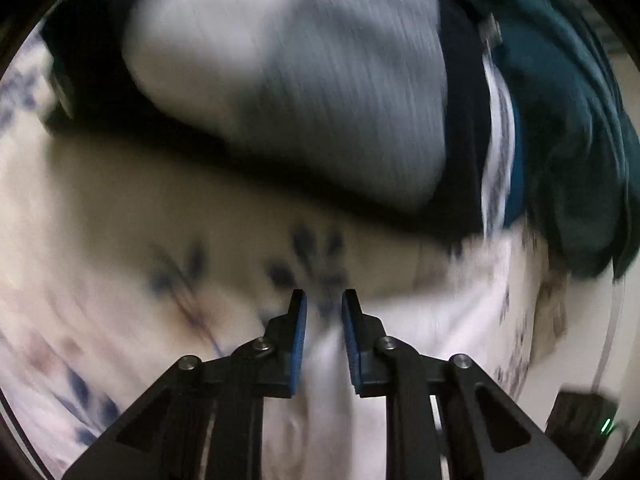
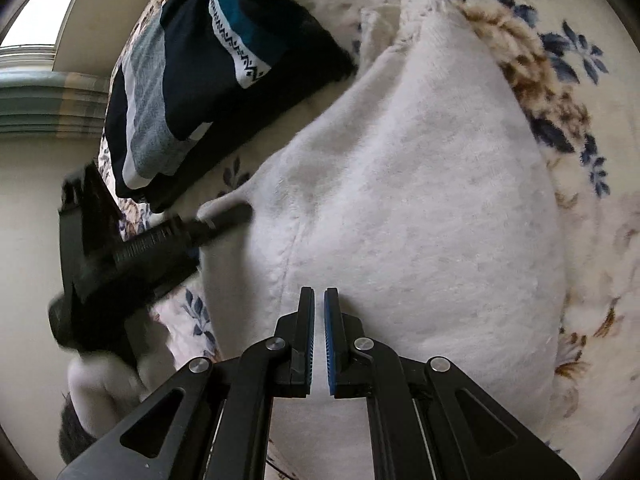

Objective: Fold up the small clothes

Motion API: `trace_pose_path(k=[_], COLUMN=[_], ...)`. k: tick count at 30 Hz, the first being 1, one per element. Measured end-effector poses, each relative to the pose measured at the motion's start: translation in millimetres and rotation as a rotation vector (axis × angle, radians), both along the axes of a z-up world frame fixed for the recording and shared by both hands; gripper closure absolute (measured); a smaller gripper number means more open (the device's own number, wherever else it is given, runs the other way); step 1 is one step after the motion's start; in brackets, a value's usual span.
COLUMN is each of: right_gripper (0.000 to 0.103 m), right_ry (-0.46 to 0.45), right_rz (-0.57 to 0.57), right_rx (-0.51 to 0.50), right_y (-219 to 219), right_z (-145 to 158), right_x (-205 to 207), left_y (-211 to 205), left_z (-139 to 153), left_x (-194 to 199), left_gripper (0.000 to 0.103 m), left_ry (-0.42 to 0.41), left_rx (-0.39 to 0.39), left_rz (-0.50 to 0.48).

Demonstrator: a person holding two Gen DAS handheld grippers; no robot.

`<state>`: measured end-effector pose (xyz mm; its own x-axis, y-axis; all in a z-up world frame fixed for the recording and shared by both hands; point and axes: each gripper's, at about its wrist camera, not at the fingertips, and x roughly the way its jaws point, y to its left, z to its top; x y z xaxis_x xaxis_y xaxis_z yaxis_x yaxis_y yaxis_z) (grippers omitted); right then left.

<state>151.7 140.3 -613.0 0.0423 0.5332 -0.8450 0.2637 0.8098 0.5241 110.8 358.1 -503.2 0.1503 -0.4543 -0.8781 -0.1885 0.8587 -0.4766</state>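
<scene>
Your right gripper has its fingers pressed together on the near edge of the white fleece garment, which lies on the floral bedspread. Your left gripper pinches its left edge, beside the folded dark clothes.

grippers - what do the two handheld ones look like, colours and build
Both match: the left gripper and right gripper have matte black linkage arms with triangular cutouts, round silver pivot pins, and narrow black fingers lined with ribbed blue pads. In the right wrist view, the left gripper's body appears as a blurred, chunky black ribbed housing.
</scene>
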Motion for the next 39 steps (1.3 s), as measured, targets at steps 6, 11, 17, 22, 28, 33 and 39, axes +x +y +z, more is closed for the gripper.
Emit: trace_pose_path(k=[6, 11, 17, 22, 28, 33, 39], right_gripper=[0.097, 0.079, 0.055, 0.055, 0.055, 0.036, 0.036], right_ry=[-0.009, 0.003, -0.036, -0.037, -0.013, -0.078, -0.099], right_rz=[0.009, 0.014, 0.005, -0.014, -0.014, -0.03, -0.019], right_rx=[-0.007, 0.002, -0.026, -0.022, -0.011, -0.039, -0.05], right_y=[-9, -26, -46, -59, -67, -95, -110], right_z=[2, 10, 26, 25, 15, 19, -18], right_x=[2, 6, 5, 0, 2, 39, 110], left_y=[31, 4, -18, 15, 23, 13, -14], left_z=[33, 36, 10, 20, 22, 54, 13], left_x=[-1, -38, -63, -66, -78, -81, -74], left_gripper=[0.076, 0.05, 0.093, 0.096, 0.07, 0.043, 0.043], left_ry=[-0.057, -0.011, -0.043, -0.094, -0.053, -0.123, -0.049], left_rx=[-0.119, -0.094, 0.043, 0.044, -0.015, 0.062, 0.167], left_rz=[0.099, -0.036, -0.053, 0.072, 0.075, 0.116, 0.02])
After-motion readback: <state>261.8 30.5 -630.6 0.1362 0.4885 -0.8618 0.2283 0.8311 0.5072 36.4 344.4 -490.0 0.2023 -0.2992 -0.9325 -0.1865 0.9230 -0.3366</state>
